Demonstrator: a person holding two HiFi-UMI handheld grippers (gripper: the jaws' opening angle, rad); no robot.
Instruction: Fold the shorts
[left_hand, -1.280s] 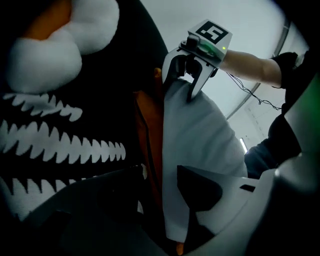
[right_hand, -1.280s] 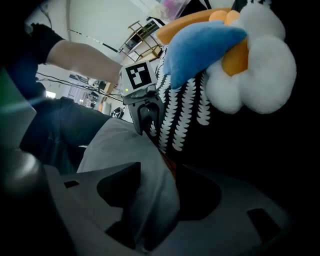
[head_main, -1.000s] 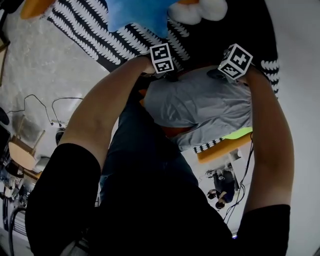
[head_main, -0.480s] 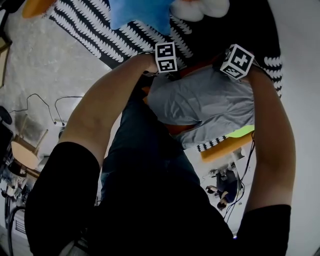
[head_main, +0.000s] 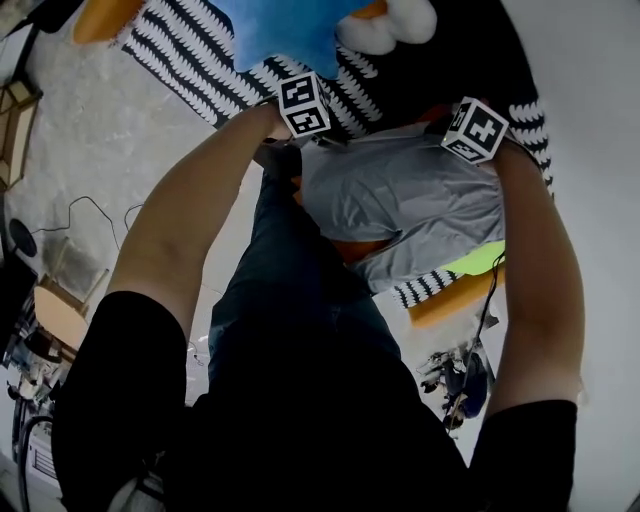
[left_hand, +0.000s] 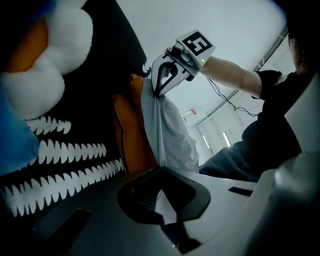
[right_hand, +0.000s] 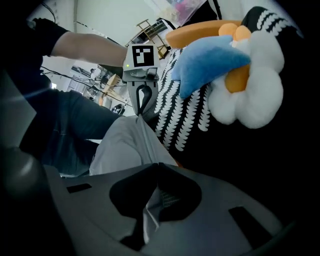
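Biggest thing in shot is the black blanket with the white zigzag rows (head_main: 190, 45), spread under everything, so that's the work surface. Hanging over it are the grey shorts (head_main: 410, 200), stretched between the two grippers along one edge. It's hard to say if that edge is the waistband or a hem. The rest of the cloth drapes down toward the person's lap, with what looks like an orange cushion (left_hand: 132, 135) just behind it. A blue, white and orange plush toy (right_hand: 250, 100) sits on the blanket past the grippers.

The left gripper (left_hand: 160, 170) has its jaws pressed together on a pinch of grey fabric at one corner. The right gripper (right_hand: 157, 166) has just been closing its jaws, and they're tight on the other corner with cloth trapped between them. So both ends are pinched and the shorts are up off the blanket. That reads as the lift before the first fold, early in the job.

Doing it well, judging from this:
- Hold the grippers level with each other and far enough apart that the held edge is taut, or the middle sags and the fold goes crooked.
- Raise until the hanging end clears the cushion so nothing drags.
- Lay the cloth on bare blanket short of the plush, low end first, then bring the held edge over.
- Each grip is on a thin bit of fabric, so no yanking, or a corner could slip out.
- Don't open either jaw until the edges line up.
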